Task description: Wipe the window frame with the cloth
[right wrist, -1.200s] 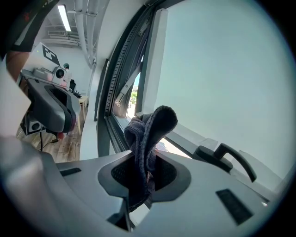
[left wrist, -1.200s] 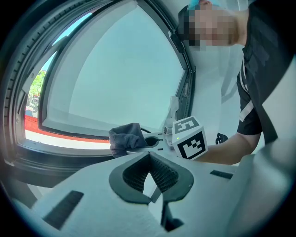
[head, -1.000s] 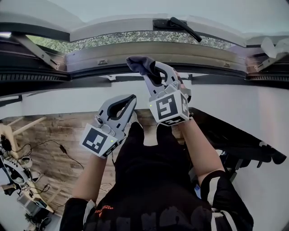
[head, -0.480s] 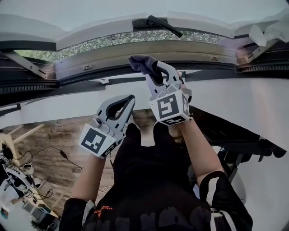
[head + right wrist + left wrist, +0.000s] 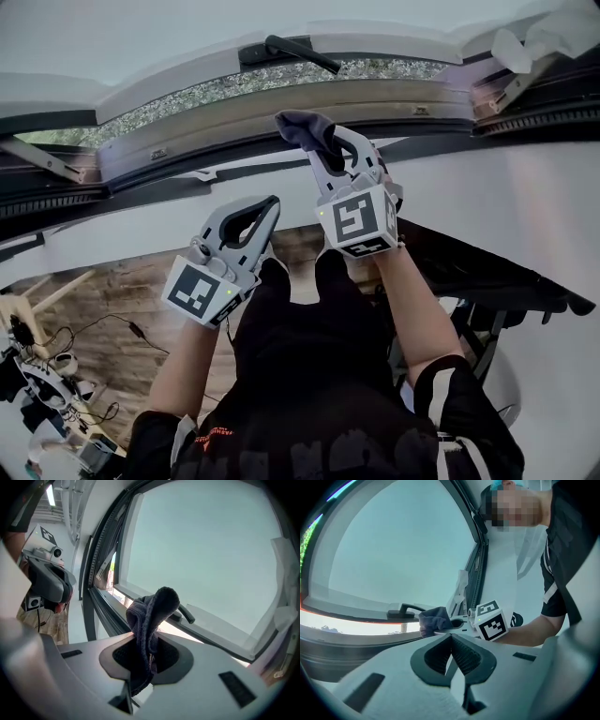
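Setting: open window over a wooden floor (image 5: pixel 94 291); grey window frame (image 5: pixel 281 101) across the upper field, black handle (image 5: pixel 291 52) on the sash above it.
Cloth (image 5: pixel 300 129): dark, bunched, standing up out of the right gripper just in front of the lower frame rail; contact with the rail not confirmable.
Right gripper (image 5: pixel 319 145): clenched on the cloth, raised toward the frame.
Left gripper (image 5: pixel 270 206): clamped together on nothing, held lower, well apart from the frame.
Progress: judged early; cloth in hand and at the frame, no wiped streak or dirt visible either way.
Remaining: judged nearly the whole job, namely pressing cloth to rail and running it along the frame.
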Tool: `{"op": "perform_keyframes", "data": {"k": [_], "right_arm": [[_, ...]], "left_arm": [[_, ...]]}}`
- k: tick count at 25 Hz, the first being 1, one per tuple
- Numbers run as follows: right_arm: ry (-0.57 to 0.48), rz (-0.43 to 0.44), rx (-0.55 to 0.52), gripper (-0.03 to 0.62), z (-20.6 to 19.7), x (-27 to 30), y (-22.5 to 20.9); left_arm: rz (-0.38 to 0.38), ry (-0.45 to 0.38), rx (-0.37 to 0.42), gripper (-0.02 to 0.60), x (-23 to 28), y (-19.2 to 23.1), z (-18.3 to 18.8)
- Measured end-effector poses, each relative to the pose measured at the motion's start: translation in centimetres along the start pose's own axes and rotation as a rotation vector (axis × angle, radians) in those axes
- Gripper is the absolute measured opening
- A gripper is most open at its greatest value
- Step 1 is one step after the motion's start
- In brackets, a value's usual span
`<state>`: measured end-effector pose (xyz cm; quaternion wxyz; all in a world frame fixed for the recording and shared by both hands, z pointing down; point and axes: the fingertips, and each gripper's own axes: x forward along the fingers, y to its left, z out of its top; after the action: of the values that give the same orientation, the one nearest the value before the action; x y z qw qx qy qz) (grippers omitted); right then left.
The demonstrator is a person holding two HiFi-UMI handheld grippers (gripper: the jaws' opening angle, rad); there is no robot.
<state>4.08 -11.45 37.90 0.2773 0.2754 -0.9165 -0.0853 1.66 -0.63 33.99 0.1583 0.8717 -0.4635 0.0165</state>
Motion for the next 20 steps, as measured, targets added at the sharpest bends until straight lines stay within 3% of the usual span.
{"op": "perform_keyframes", "data": {"k": [20], "right_arm": [[0.025, -0.111, 0.073, 0.061, -4.5, -4.0, -7.2]], "left_arm": [[-0.095, 0.036, 0.023, 0.02, 6.2, -3.8, 0.2]]}}
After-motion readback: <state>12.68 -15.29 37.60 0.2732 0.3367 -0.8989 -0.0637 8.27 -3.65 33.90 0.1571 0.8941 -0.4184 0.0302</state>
